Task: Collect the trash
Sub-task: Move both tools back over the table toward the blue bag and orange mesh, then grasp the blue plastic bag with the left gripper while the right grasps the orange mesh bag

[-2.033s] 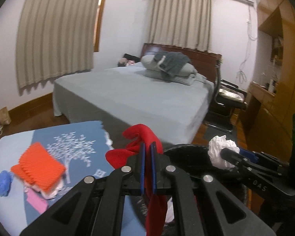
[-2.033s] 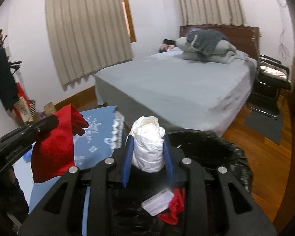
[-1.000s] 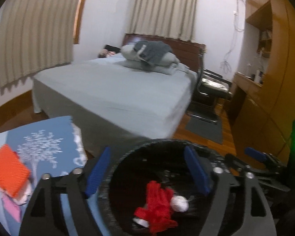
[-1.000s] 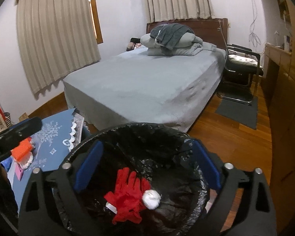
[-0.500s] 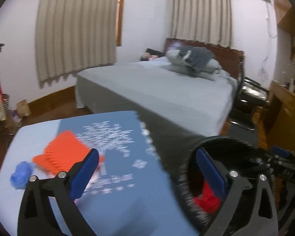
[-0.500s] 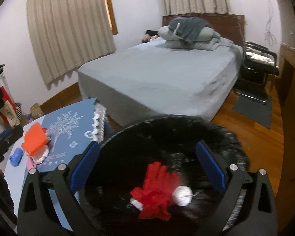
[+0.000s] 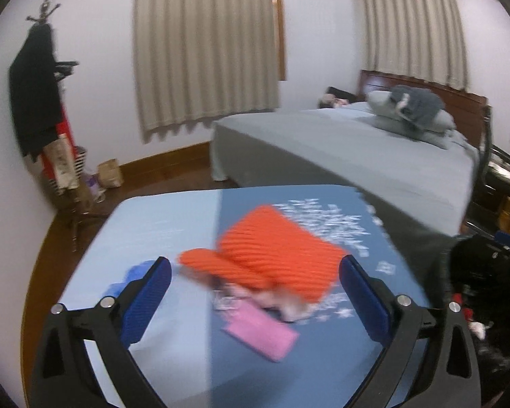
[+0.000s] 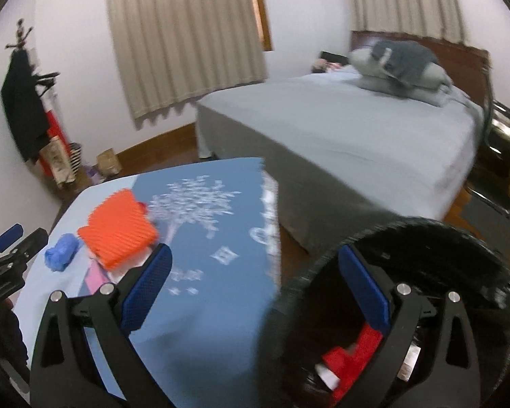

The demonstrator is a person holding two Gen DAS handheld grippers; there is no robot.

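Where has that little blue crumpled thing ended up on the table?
The blue crumpled wad lies on the pale left part of the table, just left of the orange knitted piece. In the left wrist view the left claw's finger partly hides it.

Each gripper, the left gripper (image 7: 255, 285) and the right gripper (image 8: 255, 278), was a black plastic frame of open triangular struts. Silver round screws sat at the linkage joints. The fingers (image 7: 146, 301) carried blue ribbed pads, long and rounded at the tips, on their inner faces.
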